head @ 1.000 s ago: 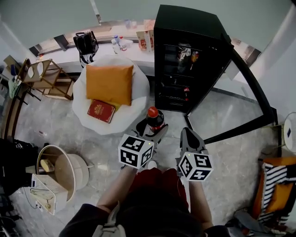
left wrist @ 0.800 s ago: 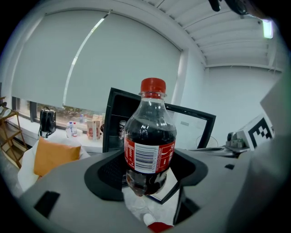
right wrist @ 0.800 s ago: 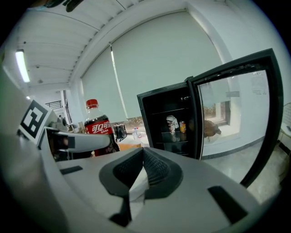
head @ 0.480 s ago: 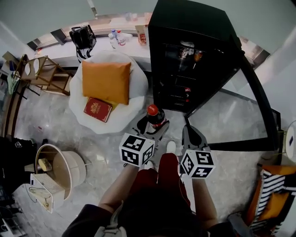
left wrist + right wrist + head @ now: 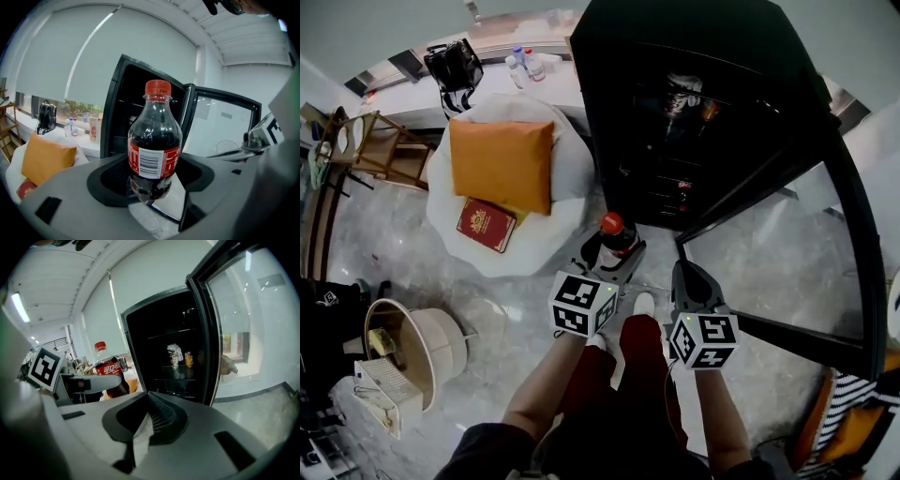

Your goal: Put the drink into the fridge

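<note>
Stands before a black fridge [image 5: 694,103], its glass door [image 5: 848,244] swung wide at the right. Has a white seat [image 5: 572,173] to the left, bearing an orange cushion [image 5: 500,165] and a red book [image 5: 485,225]. Holds the left gripper [image 5: 607,261] near the fridge front, jaws pinching the lower body of an upright cola bottle [image 5: 154,140]. Carries the right gripper [image 5: 688,274] beside it, jaws pressed together on nothing. Looks in at a can [image 5: 188,359] on a shelf.
</note>
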Motion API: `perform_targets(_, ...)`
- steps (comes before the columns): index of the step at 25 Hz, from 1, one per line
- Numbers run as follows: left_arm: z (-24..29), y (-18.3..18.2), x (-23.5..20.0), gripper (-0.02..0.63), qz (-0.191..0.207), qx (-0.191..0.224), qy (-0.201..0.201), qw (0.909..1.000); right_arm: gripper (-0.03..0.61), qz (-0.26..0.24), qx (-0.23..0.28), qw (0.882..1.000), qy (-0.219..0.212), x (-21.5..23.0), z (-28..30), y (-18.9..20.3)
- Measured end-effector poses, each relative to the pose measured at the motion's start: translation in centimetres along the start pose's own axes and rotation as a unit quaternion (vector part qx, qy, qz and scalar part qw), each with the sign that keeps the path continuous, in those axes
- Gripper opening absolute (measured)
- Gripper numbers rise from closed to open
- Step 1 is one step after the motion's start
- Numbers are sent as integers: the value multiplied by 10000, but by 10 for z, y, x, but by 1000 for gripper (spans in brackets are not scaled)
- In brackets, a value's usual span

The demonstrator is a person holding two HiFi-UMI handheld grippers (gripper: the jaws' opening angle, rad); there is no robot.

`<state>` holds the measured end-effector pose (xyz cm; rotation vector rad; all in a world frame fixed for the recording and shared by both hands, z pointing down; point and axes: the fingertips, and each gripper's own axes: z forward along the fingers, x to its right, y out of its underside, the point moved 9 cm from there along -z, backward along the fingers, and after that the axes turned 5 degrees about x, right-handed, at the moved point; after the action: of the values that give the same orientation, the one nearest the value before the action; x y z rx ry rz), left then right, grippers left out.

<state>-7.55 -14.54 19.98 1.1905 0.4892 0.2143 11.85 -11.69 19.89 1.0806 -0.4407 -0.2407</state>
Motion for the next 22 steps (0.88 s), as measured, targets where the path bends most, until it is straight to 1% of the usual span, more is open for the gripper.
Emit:
perform_targets(4,39,38,-17,313,66,-24,30,10000,17,-60,-16,10000,44,25,32,32)
perform_targets(12,106,127,-48,313,136,1,245,9996,17,-51,3,9998,202,59,97,116)
perform_targets(15,123,156,-58,313,144,-14,298,9995,17,-36,38,9998,215,67,114,141)
perform_targets(22,148,209,-76,313,246,89,329,9991,17,-113,202,9993,277,86,141,186)
